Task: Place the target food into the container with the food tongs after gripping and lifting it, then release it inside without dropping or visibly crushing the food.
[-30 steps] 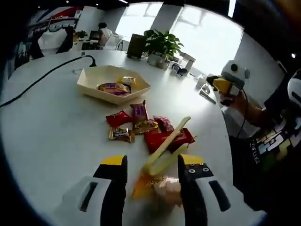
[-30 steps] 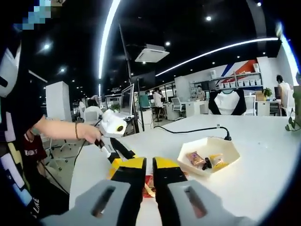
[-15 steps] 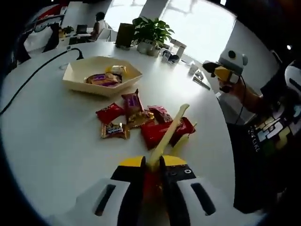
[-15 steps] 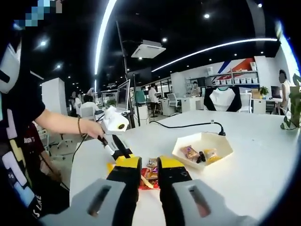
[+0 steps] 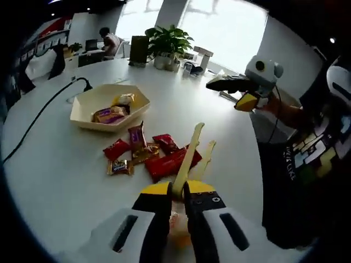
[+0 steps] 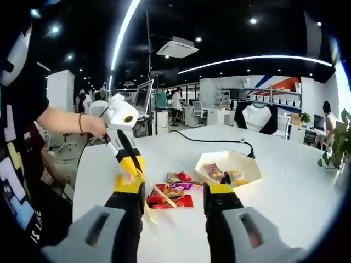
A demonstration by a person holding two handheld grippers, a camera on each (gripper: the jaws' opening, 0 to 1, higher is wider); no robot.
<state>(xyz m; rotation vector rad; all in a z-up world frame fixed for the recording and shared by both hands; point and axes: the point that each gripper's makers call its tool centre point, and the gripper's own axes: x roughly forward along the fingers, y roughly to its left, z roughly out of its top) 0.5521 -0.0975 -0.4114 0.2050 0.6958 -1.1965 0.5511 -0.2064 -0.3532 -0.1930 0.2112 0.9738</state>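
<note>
My left gripper is shut on the handle end of pale yellow-green food tongs, whose two arms reach out over a pile of wrapped snacks on the white table. Beyond the pile stands a cream hexagonal container holding a few wrapped snacks. In the right gripper view, my right gripper stands open above the table with nothing between its fingers. The left gripper comes in from the left with the tongs slanting down at the snacks. The container lies to their right. The right gripper hangs at the table's far right.
A black cable runs across the table to the left of the container, also the cable behind it. A potted plant and small items stand at the far edge. The person stands at the table's right edge.
My left gripper closed on the tongs' handle and has lifted them off the table. The right gripper's jaws have gone from nearly shut to wide apart.
</note>
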